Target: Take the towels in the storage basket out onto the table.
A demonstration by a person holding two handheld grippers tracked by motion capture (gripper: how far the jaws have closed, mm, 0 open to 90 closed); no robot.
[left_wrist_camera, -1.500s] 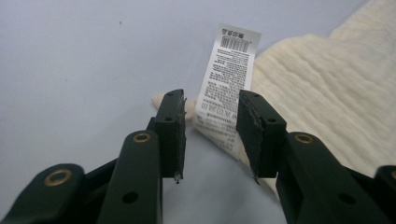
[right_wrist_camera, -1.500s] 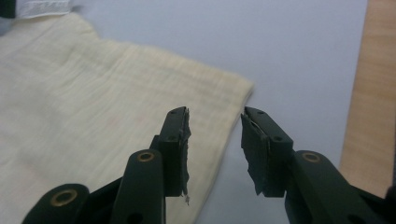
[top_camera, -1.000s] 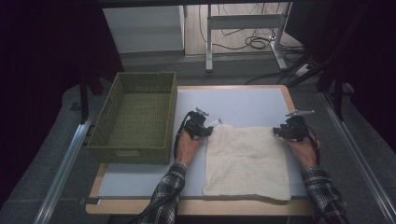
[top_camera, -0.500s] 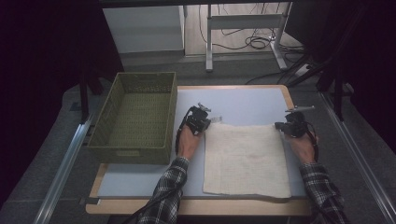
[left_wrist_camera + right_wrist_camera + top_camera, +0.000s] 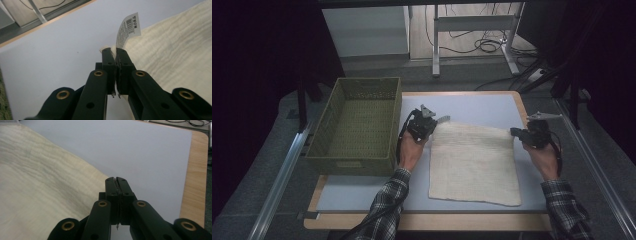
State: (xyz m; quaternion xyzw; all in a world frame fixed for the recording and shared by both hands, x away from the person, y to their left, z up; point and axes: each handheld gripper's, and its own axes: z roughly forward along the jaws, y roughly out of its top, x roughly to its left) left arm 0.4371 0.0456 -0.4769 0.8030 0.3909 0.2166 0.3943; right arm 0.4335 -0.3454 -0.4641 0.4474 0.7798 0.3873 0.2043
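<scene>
A cream cloth (image 5: 474, 162) lies on the pale blue table (image 5: 482, 107), near the middle. Its front edge rests flat on the table. Its two back corners are pinched by the grippers.

The left gripper (image 5: 435, 121) is clamped on the back left corner of the cloth. In the left gripper view the black jaws are pressed together with a bit of cloth squeezed between them, and a white tag (image 5: 128, 29) sticks up just past the tips.

The right gripper (image 5: 515, 132) is clamped on the back right corner. In the right gripper view its jaws are tight together on the cloth's edge.

A green basket (image 5: 357, 125) sits on the left side of the table, just beside the left hand (image 5: 411, 149). The cloth is apart from the basket.
</scene>
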